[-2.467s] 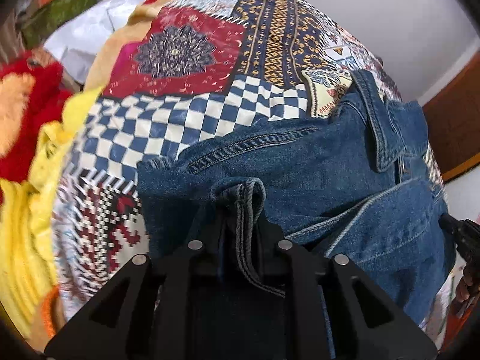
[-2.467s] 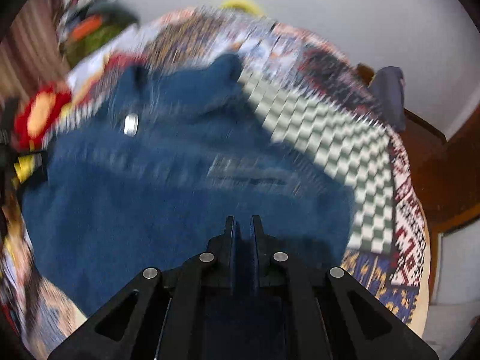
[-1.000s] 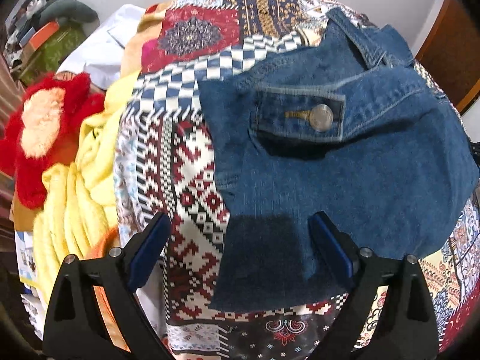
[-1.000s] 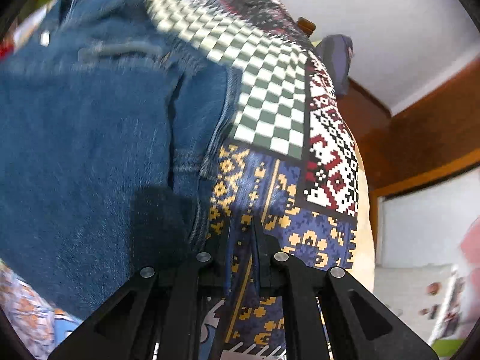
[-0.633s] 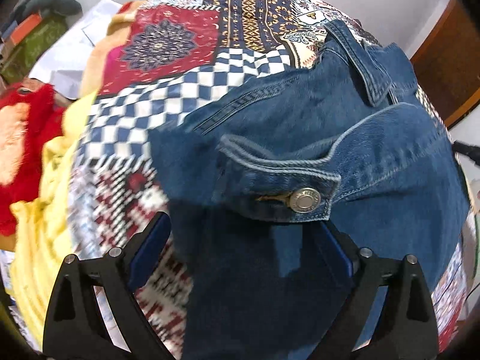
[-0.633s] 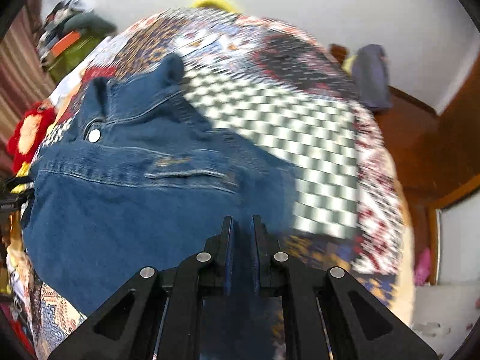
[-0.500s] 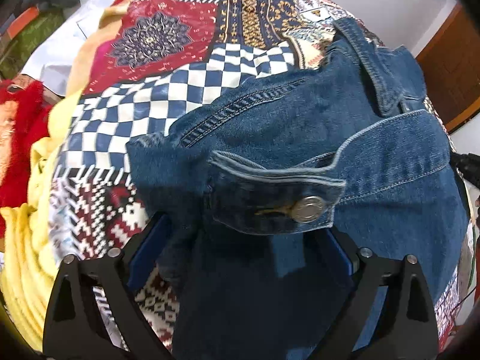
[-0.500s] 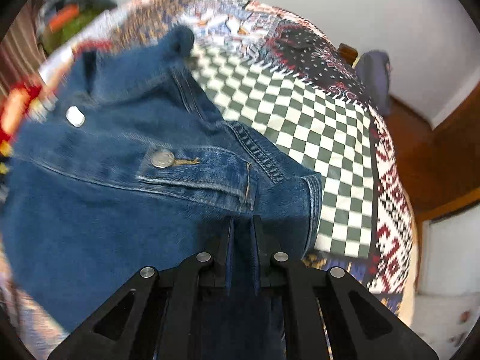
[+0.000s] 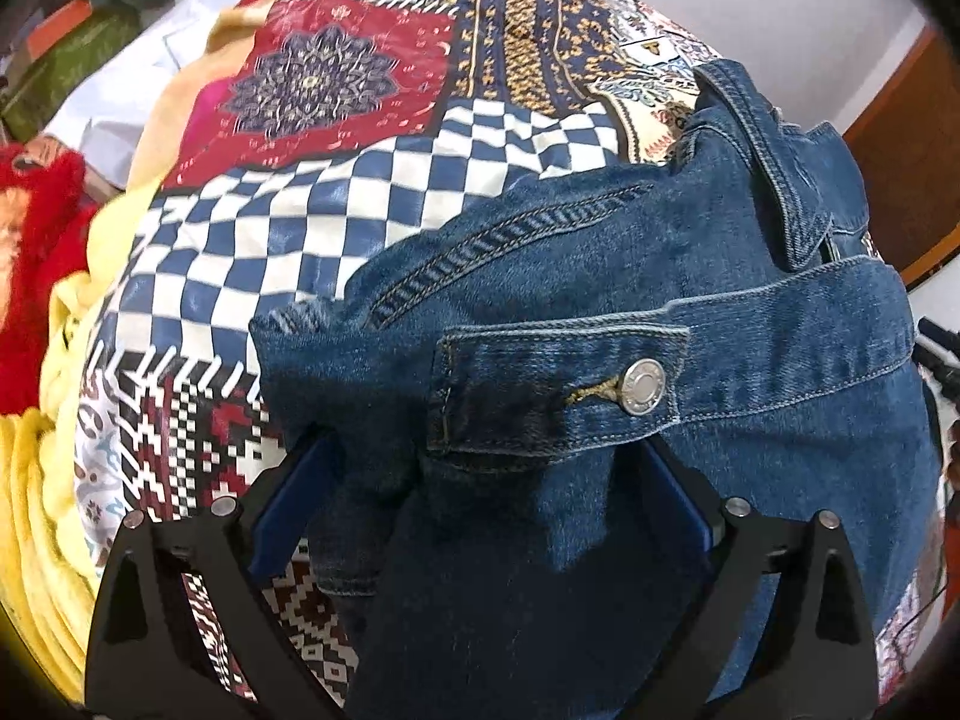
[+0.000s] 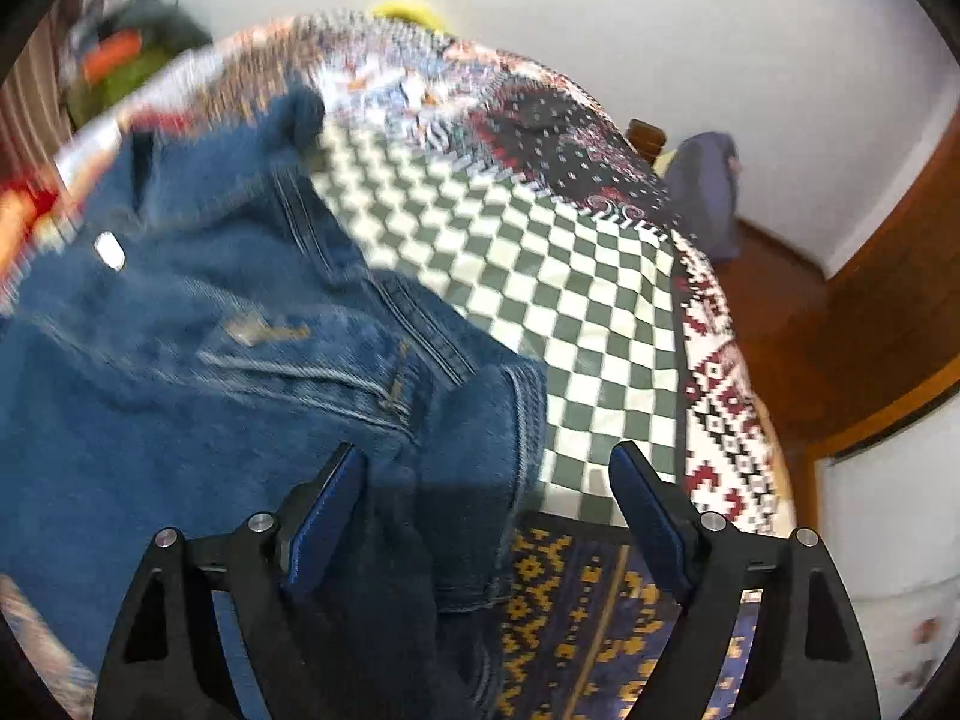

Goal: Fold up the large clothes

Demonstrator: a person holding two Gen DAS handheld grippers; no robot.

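1 denim jacket point(image 9: 600, 276), 1 patchwork bedspread point(image 9: 336, 192), 2 hand-held grippers point(image 9: 480, 510).

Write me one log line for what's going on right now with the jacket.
stage: mid-fold | denim jacket: lying on patchwork bedspread | left gripper: open over the denim | right gripper: jaws just opened, jacket edge between, released

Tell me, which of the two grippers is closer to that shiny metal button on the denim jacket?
Left. The left gripper sits open just below the metal button on the denim jacket. The right gripper, jaws just opened, hovers over the jacket's opposite edge, farther away.
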